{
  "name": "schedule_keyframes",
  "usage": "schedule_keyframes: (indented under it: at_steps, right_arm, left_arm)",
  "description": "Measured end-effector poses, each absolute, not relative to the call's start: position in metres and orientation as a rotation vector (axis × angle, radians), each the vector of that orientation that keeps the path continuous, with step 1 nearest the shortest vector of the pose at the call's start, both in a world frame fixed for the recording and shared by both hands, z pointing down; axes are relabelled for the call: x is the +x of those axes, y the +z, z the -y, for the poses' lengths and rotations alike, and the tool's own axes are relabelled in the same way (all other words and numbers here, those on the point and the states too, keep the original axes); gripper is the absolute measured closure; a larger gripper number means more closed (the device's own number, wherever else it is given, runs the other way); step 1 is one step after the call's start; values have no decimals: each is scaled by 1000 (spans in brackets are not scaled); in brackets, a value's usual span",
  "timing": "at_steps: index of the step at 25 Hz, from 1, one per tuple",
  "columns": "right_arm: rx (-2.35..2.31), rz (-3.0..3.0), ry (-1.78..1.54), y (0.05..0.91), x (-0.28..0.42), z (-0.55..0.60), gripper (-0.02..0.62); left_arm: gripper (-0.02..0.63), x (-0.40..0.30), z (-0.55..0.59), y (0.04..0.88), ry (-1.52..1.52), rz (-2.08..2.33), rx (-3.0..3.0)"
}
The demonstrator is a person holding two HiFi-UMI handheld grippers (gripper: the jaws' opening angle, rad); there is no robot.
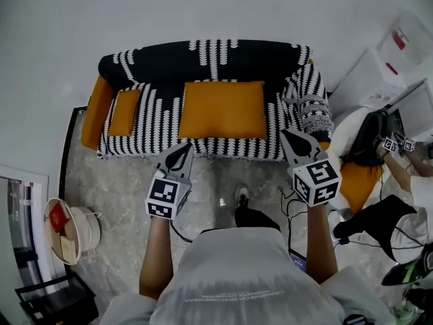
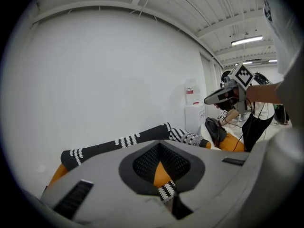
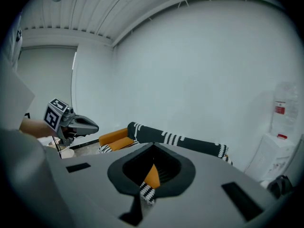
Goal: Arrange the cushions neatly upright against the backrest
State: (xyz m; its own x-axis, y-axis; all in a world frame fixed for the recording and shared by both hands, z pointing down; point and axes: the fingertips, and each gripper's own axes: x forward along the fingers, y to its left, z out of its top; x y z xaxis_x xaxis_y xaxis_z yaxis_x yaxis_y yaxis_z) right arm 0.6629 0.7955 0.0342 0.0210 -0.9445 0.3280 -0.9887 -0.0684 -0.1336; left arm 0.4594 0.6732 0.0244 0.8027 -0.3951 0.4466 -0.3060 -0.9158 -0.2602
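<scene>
A pale marbled floor [image 1: 122,181] runs from the person's feet to a sofa set against a plain white wall [image 1: 203,5]. Nearest, both arms reach forward side by side. The left gripper [image 1: 183,151] and the right gripper [image 1: 294,141] each have their jaws pressed together with nothing between them, and each points slightly downward at the seat's front edge. They look carried toward the job rather than working on it.

Beyond them stands the orange sofa draped in a black-and-white striped throw [image 1: 162,114]. A large rectangular orange fabric cushion [image 1: 223,109] lies flat on the middle of the seat. A smaller orange cushion [image 1: 125,112] lies flat near the left armrest, well apart from the first. Neither leans on the black striped backrest [image 1: 203,63] behind, so the arranging seems not yet begun. The two grippers line up with the large cushion's front corners, so it is probably first. The jaws would have to part to take an edge and tip it up.
</scene>
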Motion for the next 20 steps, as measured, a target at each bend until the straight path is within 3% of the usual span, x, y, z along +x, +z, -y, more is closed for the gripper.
schedule_keyframes:
  at_steps: [11, 20]
  right_arm:
    - [2183, 2062, 617, 73, 734, -748, 601]
    - [2141, 2023, 561, 105, 754, -714, 601]
  left_arm:
    - [595, 500, -629, 45, -842, -669, -2773]
    - [595, 487, -583, 77, -954, -766, -2760]
